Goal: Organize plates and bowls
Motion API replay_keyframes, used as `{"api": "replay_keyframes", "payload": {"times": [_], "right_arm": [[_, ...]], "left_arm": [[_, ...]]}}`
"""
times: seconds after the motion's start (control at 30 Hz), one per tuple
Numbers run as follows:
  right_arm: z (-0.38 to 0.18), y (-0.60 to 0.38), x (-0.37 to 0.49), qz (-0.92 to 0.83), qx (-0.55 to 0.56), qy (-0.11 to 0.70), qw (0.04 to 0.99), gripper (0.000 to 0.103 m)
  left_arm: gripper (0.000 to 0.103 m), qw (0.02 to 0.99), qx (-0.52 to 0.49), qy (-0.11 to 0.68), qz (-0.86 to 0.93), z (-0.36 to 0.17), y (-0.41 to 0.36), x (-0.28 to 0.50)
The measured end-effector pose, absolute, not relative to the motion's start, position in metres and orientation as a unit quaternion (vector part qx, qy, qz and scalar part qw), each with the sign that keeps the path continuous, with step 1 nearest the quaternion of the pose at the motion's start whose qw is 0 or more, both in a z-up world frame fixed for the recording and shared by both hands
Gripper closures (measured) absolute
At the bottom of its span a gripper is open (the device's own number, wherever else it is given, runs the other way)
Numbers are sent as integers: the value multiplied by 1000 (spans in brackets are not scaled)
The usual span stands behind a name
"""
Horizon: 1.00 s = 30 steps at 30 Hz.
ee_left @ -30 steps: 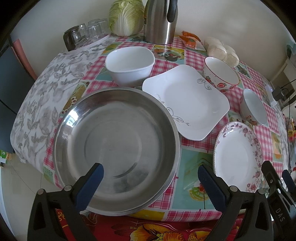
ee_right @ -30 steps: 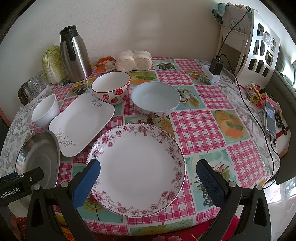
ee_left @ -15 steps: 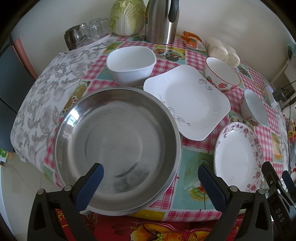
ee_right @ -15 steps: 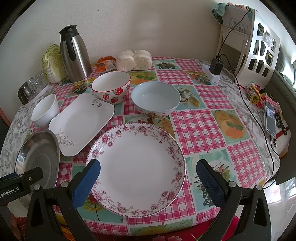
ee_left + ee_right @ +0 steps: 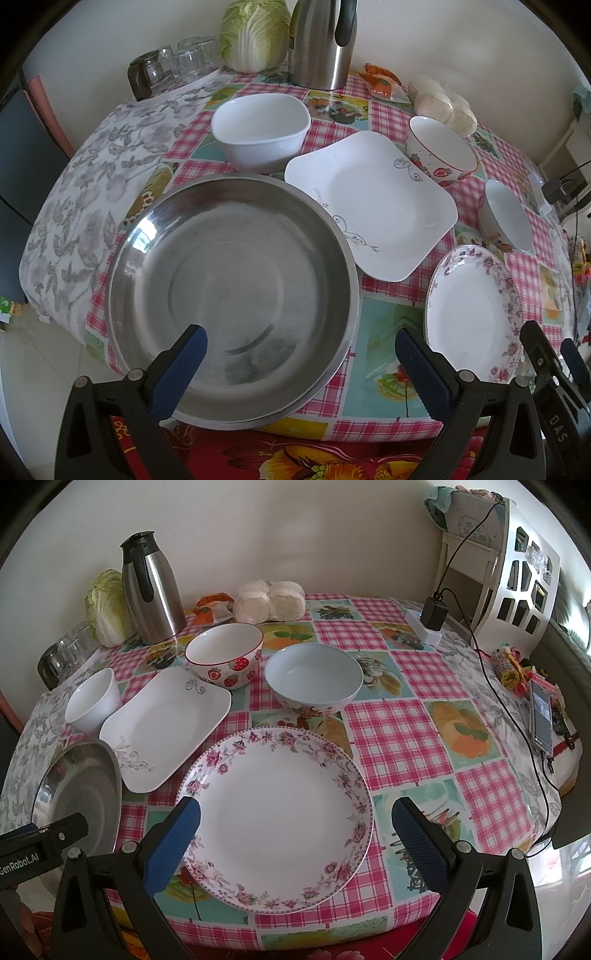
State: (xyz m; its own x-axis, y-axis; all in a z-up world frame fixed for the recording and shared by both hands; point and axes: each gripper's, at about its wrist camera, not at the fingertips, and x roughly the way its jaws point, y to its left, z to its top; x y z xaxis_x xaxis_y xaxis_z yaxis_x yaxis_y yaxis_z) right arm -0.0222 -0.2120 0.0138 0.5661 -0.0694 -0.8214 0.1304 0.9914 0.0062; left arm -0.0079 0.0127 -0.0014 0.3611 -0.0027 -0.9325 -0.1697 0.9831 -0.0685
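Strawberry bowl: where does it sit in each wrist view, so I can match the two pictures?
Left wrist: strawberry bowl is upper right, just beyond the square white plate.
Right wrist: strawberry bowl is upper centre-left, at the far end of the square white plate.
Shared landmark: the steel thermos jug by the wall.

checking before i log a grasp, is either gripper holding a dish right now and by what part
Nothing is held. The left gripper hangs open over the steel basin, and the right gripper hangs open over the floral plate, jaws wide apart on both.
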Motion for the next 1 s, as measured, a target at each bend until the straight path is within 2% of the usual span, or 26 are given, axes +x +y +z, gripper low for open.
{"api": "replay_keyframes", "payload": {"times": [0.53,1.0], "right_arm": [[23,-185,-2,-4,39,450,892,0],[1,-106,31,128,32,484,865,0]], "left_arm": [[0,832,-94,543,55,7,22,9],[0,839,-236,473,132,1,126,14]]}}
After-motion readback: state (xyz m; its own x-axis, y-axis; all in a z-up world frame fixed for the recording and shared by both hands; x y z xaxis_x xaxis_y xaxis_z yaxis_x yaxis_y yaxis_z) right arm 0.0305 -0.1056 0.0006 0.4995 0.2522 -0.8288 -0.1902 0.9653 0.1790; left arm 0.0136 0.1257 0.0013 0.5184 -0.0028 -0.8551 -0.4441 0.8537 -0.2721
